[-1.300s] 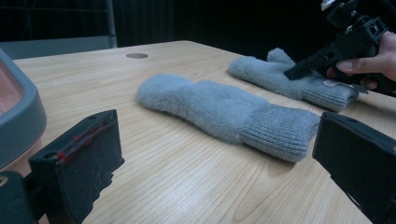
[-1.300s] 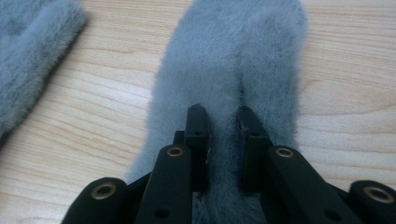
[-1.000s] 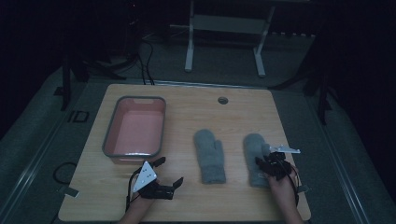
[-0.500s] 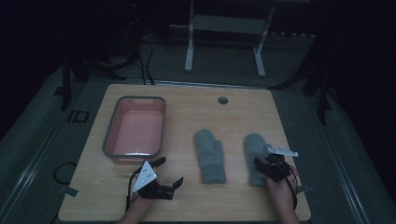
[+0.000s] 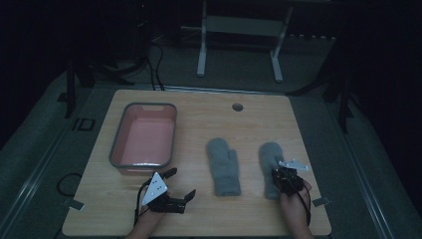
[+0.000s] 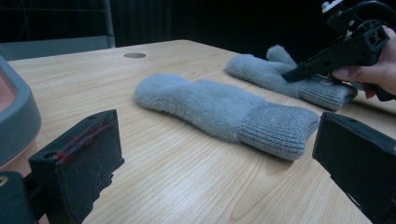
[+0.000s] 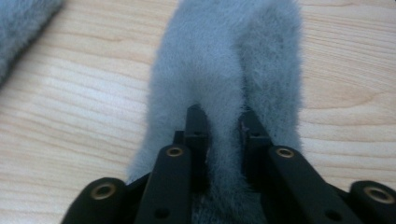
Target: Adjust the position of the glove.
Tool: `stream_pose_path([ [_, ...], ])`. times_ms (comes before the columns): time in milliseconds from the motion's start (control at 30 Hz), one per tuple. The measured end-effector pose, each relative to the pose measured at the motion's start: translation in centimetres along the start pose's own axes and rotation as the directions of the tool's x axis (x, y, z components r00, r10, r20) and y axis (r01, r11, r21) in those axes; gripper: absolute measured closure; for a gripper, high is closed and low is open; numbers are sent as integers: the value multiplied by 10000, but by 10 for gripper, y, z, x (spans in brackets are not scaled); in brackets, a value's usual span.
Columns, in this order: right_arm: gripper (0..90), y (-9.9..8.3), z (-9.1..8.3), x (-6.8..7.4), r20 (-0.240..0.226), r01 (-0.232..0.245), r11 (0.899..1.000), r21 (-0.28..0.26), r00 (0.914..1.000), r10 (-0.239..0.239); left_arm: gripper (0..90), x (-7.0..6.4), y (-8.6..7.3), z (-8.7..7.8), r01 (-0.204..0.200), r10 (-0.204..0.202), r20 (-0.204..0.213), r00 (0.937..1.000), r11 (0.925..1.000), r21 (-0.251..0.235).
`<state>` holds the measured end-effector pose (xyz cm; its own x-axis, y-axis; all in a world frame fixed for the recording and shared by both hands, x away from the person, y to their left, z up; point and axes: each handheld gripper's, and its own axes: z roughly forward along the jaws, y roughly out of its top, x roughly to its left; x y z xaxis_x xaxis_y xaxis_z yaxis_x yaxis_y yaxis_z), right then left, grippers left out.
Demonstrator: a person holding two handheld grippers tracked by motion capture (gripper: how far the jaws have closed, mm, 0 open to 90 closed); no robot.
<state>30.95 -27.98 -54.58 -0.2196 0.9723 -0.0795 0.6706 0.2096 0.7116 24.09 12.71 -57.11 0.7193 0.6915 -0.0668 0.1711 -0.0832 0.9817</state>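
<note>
Two grey fleece mittens lie side by side on the wooden table, cuffs toward me: the left mitten [image 5: 223, 166] [image 6: 219, 109] and the right mitten [image 5: 269, 158] [image 6: 275, 72] [image 7: 229, 60]. My right gripper [image 5: 276, 174] [image 7: 224, 126] is down on the right mitten near its cuff, shut on a raised fold of the fleece. From the left gripper view, that gripper [image 6: 317, 63] and the hand [image 6: 373, 72] holding it rest on the far mitten. My left gripper [image 5: 181, 183] [image 6: 215, 126] stays low over the table left of the left mitten, jaws wide open and holding nothing.
A pink tray with a grey rim [image 5: 117, 144] [image 6: 18, 121] stands at the table's left, just beyond my left gripper. A round hole [image 5: 237, 106] [image 6: 134, 55] sits near the table's far edge. Bare wood [image 5: 298, 124] stretches beyond the mittens.
My right gripper has edged slightly left over the right mitten's cuff end. The left gripper, both mittens and the tray stay where they were.
</note>
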Motion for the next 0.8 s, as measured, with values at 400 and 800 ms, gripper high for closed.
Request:
stream_pose_path([
  [400,806,35,-28,17,-498,-749,9939,-808,9962,710,17,0,0,0,15,-15,-66,10000,10000,-38],
  [800,806,84,-53,69,-1579,-547,9863,-1559,9870,298,17,0,0,0,14,-14,-14,10000,10000,-22],
])
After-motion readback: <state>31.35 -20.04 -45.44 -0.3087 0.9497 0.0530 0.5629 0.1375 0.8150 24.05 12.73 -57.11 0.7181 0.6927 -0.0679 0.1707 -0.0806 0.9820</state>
